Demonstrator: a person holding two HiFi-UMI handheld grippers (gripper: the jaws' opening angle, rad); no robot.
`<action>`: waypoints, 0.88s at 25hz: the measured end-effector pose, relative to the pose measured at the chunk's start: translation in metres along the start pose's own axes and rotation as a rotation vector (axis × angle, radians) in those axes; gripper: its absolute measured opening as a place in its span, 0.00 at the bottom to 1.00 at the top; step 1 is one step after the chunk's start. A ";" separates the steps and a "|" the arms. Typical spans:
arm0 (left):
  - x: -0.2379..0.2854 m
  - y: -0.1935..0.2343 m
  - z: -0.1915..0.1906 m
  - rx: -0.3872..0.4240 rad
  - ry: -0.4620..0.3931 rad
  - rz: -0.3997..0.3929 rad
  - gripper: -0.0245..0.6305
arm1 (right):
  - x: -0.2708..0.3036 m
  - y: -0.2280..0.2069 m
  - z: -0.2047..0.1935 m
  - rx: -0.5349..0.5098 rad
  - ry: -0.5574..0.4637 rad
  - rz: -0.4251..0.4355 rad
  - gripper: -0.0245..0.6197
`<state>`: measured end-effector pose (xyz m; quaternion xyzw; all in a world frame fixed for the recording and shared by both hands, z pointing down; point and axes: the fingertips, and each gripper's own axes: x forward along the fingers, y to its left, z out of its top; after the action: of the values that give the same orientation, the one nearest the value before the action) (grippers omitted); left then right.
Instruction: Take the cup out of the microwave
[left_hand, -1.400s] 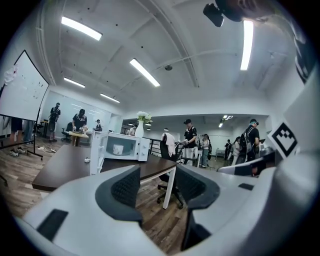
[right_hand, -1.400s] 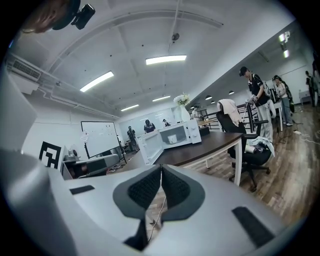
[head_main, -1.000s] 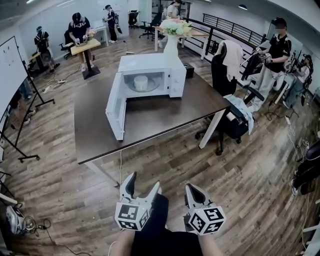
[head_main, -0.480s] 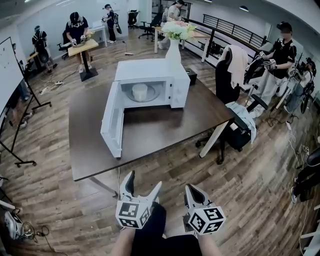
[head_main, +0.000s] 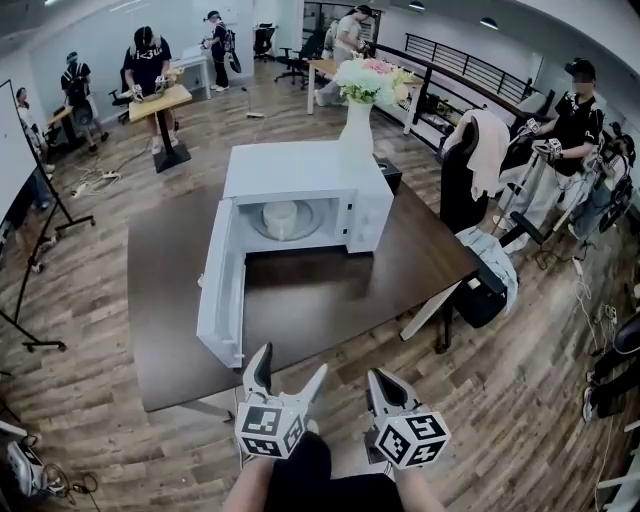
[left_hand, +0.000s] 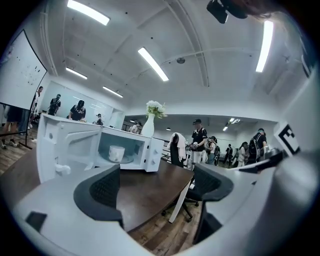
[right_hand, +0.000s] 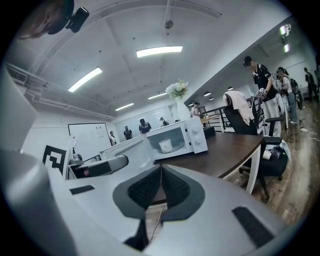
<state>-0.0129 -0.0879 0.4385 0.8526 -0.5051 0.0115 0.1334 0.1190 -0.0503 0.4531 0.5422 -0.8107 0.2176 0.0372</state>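
A white microwave (head_main: 300, 170) stands on the dark wooden table (head_main: 330, 300), its door (head_main: 222, 295) swung open to the left. Inside, a white cup (head_main: 281, 215) sits on the turntable; it also shows in the left gripper view as the cup (left_hand: 116, 152) and in the right gripper view as the cup (right_hand: 165, 145). Both grippers hang level before the table's near edge, well short of the microwave. My left gripper (head_main: 290, 362) is open with nothing between its fingers (left_hand: 102, 192). My right gripper (head_main: 378, 380) is shut, pads (right_hand: 150, 187) meeting on nothing.
A white vase of flowers (head_main: 358, 120) and a small black box (head_main: 390, 175) stand behind the microwave. An office chair draped with cloth (head_main: 480, 150) sits at the table's right. Several people stand around the room, one at the right (head_main: 575, 110).
Both grippers have come nearer to the table, and the microwave looms larger and closer. The right jaws stay shut; the left jaws stand wide.
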 end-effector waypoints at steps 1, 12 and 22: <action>0.010 0.006 0.001 -0.002 0.002 -0.002 0.70 | 0.011 -0.002 0.004 0.001 0.000 0.003 0.03; 0.083 0.056 0.006 -0.026 0.009 -0.025 0.70 | 0.105 -0.017 0.029 0.060 -0.006 0.031 0.03; 0.104 0.071 -0.006 -0.036 0.058 -0.034 0.70 | 0.127 -0.033 0.024 0.085 0.026 0.006 0.03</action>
<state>-0.0229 -0.2085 0.4759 0.8579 -0.4864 0.0247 0.1636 0.1009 -0.1800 0.4792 0.5379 -0.8019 0.2590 0.0240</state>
